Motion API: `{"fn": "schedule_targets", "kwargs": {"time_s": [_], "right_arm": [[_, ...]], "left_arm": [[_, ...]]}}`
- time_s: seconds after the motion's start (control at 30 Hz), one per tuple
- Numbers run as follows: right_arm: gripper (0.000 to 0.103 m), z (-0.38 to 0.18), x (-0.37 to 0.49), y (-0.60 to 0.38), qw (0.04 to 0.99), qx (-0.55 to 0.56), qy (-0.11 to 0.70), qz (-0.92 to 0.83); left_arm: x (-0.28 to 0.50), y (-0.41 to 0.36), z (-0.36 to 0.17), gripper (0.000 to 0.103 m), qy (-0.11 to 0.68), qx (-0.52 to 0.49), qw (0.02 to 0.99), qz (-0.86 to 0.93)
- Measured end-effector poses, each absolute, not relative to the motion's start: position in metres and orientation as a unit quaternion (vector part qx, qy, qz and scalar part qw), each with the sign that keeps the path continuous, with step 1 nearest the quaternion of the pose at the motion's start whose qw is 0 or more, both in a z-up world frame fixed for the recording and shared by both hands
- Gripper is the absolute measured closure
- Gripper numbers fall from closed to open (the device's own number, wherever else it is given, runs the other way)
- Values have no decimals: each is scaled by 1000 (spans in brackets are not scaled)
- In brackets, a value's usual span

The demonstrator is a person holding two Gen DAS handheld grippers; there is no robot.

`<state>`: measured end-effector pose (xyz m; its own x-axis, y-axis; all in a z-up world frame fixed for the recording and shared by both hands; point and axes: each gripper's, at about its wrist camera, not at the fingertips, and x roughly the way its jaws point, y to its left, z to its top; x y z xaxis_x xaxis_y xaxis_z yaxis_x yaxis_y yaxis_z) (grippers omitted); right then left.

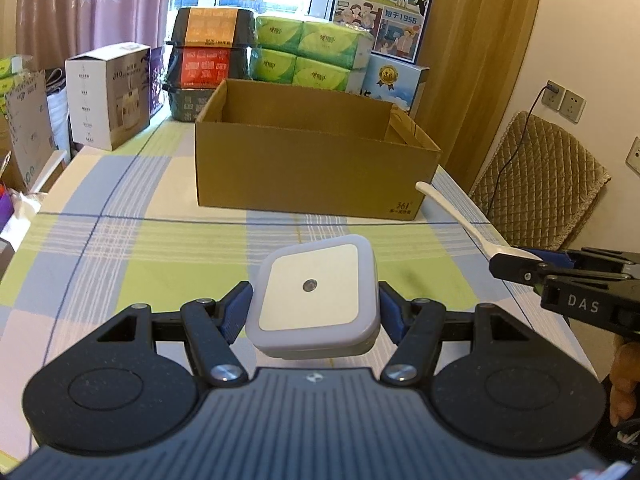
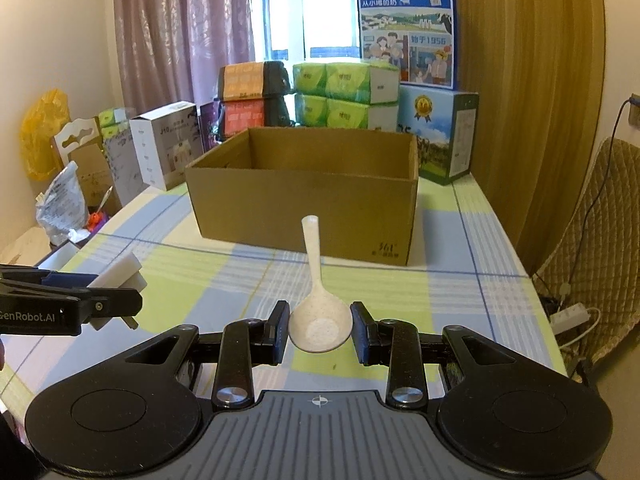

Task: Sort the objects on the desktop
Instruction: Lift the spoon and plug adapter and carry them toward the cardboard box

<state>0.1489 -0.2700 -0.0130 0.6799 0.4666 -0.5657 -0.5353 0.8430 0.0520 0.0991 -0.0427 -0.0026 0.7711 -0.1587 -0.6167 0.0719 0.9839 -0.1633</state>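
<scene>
Left gripper (image 1: 313, 310) clamps white square night light (image 1: 316, 300), held above checked tablecloth (image 1: 120, 248) in front of open cardboard box (image 1: 304, 168), right gripper (image 2: 320, 330) pinches bowl of white spoon (image 2: 318, 316), handle pointing toward box

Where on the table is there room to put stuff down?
Bare cloth lies between the grippers and the cardboard box, and left of the box up to the white carton. A strip runs right of it. Behind the box it is crowded with tissue packs and milk cartons.
</scene>
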Motion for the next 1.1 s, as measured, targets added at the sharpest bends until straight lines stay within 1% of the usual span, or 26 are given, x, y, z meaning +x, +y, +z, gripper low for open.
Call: {"fn": "schedule_targets", "kwargs": {"time_s": [0.47, 0.63, 0.83, 1.1], "right_arm": [[73, 11, 173, -268, 911, -56, 300, 275], [73, 22, 193, -267, 905, -48, 316, 281], [73, 41, 216, -263, 903, -46, 317, 286], [73, 58, 249, -257, 899, -46, 326, 290]], "left_arm": [[126, -34, 18, 41, 341, -64, 935, -70], [146, -32, 35, 41, 340, -61, 935, -84], [176, -33, 59, 41, 337, -45, 936, -94], [209, -35, 78, 41, 339, -23, 934, -108]]}}
